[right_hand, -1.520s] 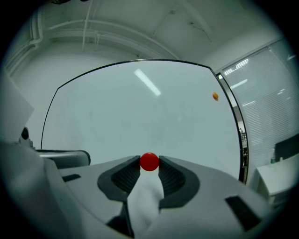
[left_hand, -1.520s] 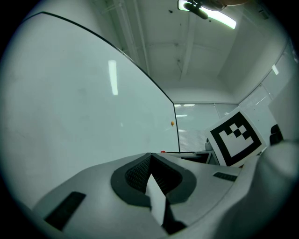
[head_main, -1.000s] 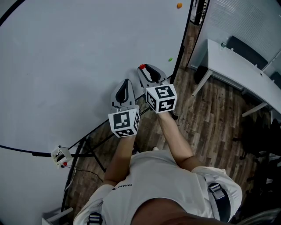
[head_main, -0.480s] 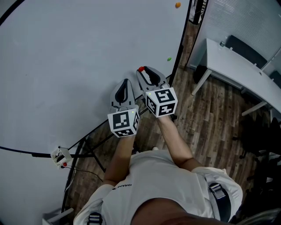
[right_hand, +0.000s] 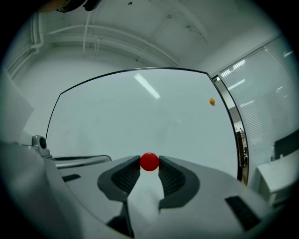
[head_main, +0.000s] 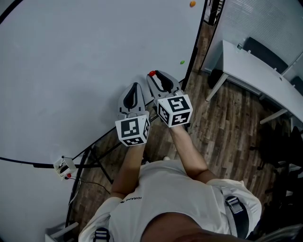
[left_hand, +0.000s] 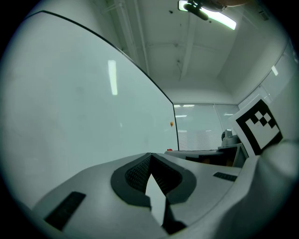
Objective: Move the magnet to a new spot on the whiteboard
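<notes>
A small red magnet point(right_hand: 149, 162) sits pinched between the tips of my right gripper point(right_hand: 149, 164), which is shut on it. In the head view the red magnet point(head_main: 152, 73) is near the lower right edge of the whiteboard point(head_main: 71, 56); whether it touches the board I cannot tell. The right gripper point(head_main: 154, 76) points at the board. Just left of it, my left gripper point(head_main: 136, 87) also points at the board. Its fingertips meet in the left gripper view point(left_hand: 150, 156), with nothing between them.
An orange magnet point(head_main: 192, 4) and a green magnet point(head_main: 182, 62) stick near the board's right edge. The board's black frame and stand legs point(head_main: 94, 160) run below the grippers. A white desk point(head_main: 255, 75) and dark chair point(head_main: 267, 54) stand at the right on the wooden floor.
</notes>
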`<state>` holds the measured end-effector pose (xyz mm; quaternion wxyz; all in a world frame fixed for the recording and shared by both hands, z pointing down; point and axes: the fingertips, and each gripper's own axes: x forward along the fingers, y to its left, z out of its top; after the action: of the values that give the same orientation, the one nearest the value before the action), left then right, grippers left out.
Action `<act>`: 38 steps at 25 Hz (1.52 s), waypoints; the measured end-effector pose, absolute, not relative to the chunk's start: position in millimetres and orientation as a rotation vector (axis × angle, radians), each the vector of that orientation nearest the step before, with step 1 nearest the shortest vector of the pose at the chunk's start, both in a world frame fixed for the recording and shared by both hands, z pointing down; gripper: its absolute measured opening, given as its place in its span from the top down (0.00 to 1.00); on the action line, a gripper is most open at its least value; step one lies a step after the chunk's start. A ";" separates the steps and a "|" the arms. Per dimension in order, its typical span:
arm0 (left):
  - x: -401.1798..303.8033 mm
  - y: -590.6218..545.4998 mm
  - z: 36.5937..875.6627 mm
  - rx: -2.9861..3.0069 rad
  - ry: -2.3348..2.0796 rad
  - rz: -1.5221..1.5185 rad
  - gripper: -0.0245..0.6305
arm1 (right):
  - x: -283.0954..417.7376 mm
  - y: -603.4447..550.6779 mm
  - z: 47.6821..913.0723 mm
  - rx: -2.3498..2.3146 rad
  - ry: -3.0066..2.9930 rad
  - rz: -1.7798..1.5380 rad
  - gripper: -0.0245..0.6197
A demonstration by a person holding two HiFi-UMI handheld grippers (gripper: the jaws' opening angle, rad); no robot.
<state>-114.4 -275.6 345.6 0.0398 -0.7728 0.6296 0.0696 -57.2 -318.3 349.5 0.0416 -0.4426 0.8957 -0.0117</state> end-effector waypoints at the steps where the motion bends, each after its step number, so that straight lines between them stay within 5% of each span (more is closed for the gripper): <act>1: -114.9 -276.0 345.3 -2.367 1.930 0.214 0.96 | -57.7 -317.8 348.9 -1.353 2.741 -0.035 0.76; 38: -111.5 -269.3 340.6 -2.339 1.934 0.223 0.96 | -53.2 -299.7 346.8 -1.327 2.745 -0.020 0.76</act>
<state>-111.5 -269.3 340.6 0.0492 -0.7677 0.6347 0.0731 -53.2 -299.7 346.8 0.0465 -0.4348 0.8993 -0.0064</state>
